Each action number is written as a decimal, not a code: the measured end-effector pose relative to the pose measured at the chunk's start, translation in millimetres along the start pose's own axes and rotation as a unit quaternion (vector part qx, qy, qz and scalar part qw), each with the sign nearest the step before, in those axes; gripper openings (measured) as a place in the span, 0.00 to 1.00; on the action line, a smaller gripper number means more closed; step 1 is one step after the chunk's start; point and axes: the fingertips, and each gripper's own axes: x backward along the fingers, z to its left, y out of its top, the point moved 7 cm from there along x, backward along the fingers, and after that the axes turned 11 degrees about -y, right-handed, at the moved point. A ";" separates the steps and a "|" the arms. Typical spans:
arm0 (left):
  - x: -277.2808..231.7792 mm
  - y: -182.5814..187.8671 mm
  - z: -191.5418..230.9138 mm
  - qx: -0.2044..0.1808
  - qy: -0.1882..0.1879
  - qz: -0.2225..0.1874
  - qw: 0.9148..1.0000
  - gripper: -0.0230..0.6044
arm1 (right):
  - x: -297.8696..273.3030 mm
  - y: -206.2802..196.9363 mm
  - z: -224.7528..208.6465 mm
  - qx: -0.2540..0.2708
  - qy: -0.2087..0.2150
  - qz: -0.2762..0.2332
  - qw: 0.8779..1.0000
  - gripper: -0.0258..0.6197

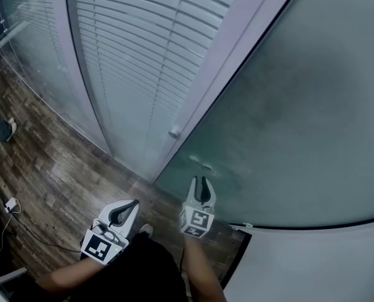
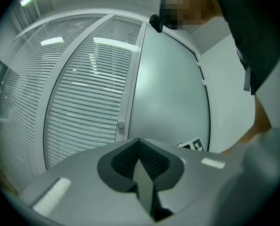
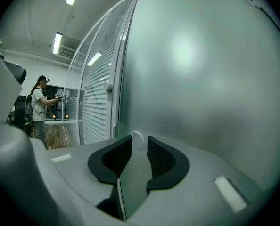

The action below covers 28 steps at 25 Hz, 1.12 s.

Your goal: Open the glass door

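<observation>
The glass door [image 1: 313,106] is showing a frosted, matt, smooth face. The floor [image 1: 55,181] is looking like grainy wood planks. The left claw [image 1: 131,204] and right claw [image 1: 201,180] are wearing matt grey plastic shells with black, finely ribbed pads [image 3: 164,158].

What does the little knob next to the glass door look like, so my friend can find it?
Find the big frosted glass door. Along its left edge runs a pale grey upright frame post, with white slatted blinds beyond it. The small round grey knob sticks out of that post, the only bump on its smooth strip.
</observation>
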 end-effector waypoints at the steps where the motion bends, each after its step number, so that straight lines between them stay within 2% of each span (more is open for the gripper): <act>1: 1.7 -1.0 1.9 0.001 0.001 0.000 1.000 0.03 | -2.9 -1.7 0.1 -0.003 -0.003 0.003 1.000 0.18; 6: 5.4 -9.3 3.8 0.007 -0.006 0.009 1.000 0.03 | -13.9 -14.1 -1.1 -0.005 -0.011 0.022 1.000 0.21; 11: 1.9 -13.3 11.5 0.008 -0.010 0.008 1.000 0.03 | -27.4 -23.8 -3.3 -0.014 -0.037 0.031 0.999 0.20; 16: 0.1 -15.1 15.7 0.009 -0.016 0.011 1.000 0.03 | -37.5 -29.1 -1.7 -0.025 -0.034 0.036 0.998 0.22; 28: 0.7 -12.1 35.2 0.013 -0.008 0.011 1.000 0.03 | -51.3 -23.8 -2.9 -0.032 -0.067 0.035 0.997 0.21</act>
